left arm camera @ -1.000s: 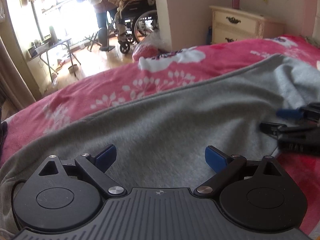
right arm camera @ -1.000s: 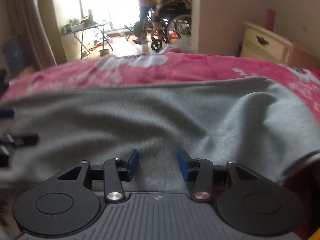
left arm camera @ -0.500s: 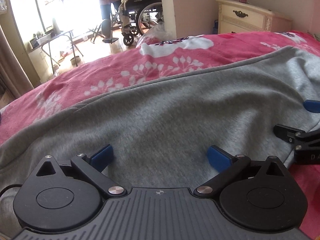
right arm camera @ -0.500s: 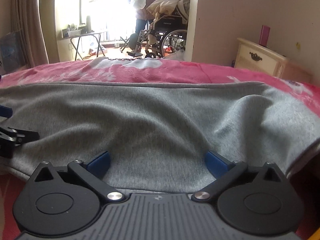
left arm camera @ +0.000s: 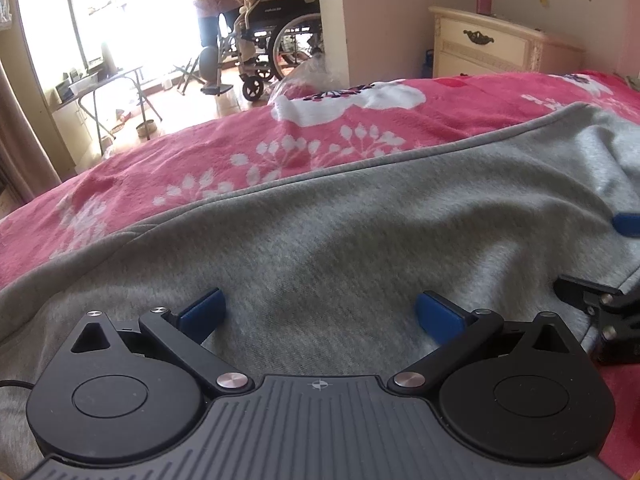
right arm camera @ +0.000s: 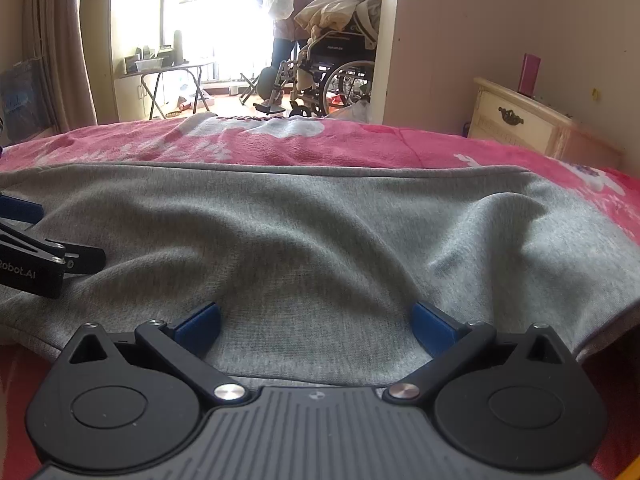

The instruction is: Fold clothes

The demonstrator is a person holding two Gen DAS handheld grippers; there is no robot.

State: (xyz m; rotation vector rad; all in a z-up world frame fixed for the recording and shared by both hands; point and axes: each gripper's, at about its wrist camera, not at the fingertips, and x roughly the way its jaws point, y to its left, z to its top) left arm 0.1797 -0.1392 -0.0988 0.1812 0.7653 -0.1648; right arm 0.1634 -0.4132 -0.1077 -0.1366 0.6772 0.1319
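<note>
Lying flat across the pink floral blanket [left arm camera: 280, 148], the grey garment [left arm camera: 360, 232] fills the space ahead of and between both sets of jaws. The left gripper [left arm camera: 320, 312] has its jaws wide apart with grey fabric between the blue pads (nothing pinched), and the right gripper [right arm camera: 316, 326] is likewise spread, just beside it over the garment's near edge.

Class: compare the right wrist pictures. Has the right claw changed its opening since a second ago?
Yes. The right claw has opened: its blue pads now stand wide apart over the grey garment, where before they were close together.
</note>
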